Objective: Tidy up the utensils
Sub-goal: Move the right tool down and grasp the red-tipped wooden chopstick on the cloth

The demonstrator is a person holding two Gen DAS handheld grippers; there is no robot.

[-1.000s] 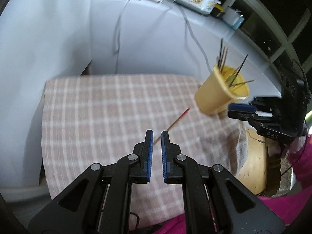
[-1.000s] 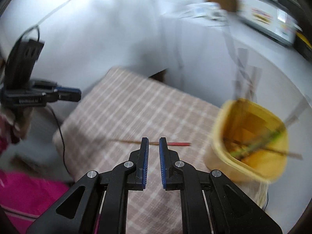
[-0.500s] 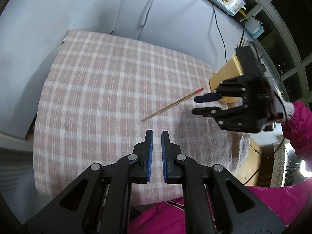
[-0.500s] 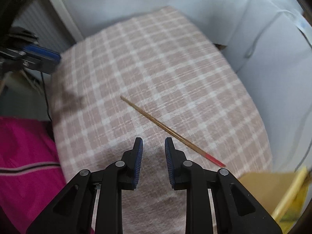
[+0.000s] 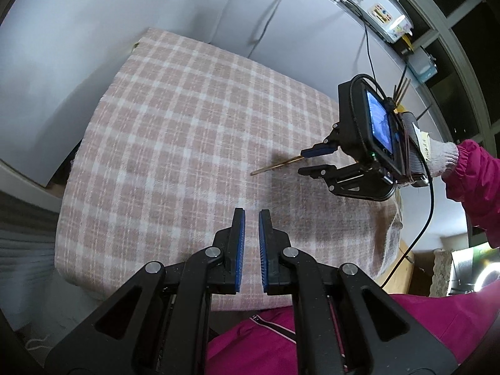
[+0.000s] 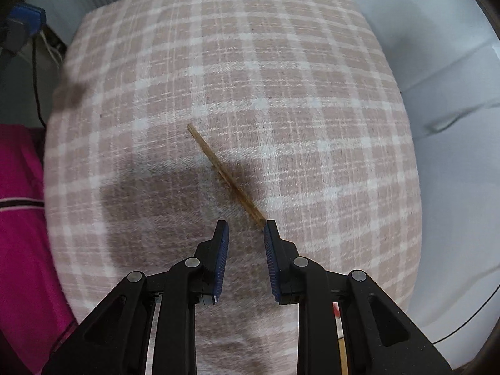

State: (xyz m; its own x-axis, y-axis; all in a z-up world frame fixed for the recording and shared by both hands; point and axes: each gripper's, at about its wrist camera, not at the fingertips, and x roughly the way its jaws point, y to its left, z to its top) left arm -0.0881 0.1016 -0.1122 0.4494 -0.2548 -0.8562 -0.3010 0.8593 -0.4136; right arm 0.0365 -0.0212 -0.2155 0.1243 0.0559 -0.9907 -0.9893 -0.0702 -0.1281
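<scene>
A single wooden chopstick (image 6: 223,173) lies on the pink checked cloth (image 6: 281,78). My right gripper (image 6: 245,228) is open and low over the cloth, and the chopstick's near end passes under its right fingertip (image 6: 271,229). In the left wrist view the right gripper (image 5: 307,162) straddles the chopstick (image 5: 275,166). My left gripper (image 5: 251,215) has its jaws nearly closed, empty, held above the cloth's near part. Dark chopstick tips (image 5: 401,89) poke up behind the right gripper; their cup is hidden.
White walls (image 5: 62,47) and a white counter (image 5: 312,31) border the cloth. A floral pot (image 5: 379,9) and cables (image 5: 368,47) sit on the counter. A black cable (image 5: 428,200) hangs from the right gripper. My pink clothing (image 5: 359,328) is at the near edge.
My right gripper has moved down and forward to the chopstick and opened wider, so the chopstick's red end is now hidden beneath it. The left gripper pulled back slightly and stayed nearly closed.
</scene>
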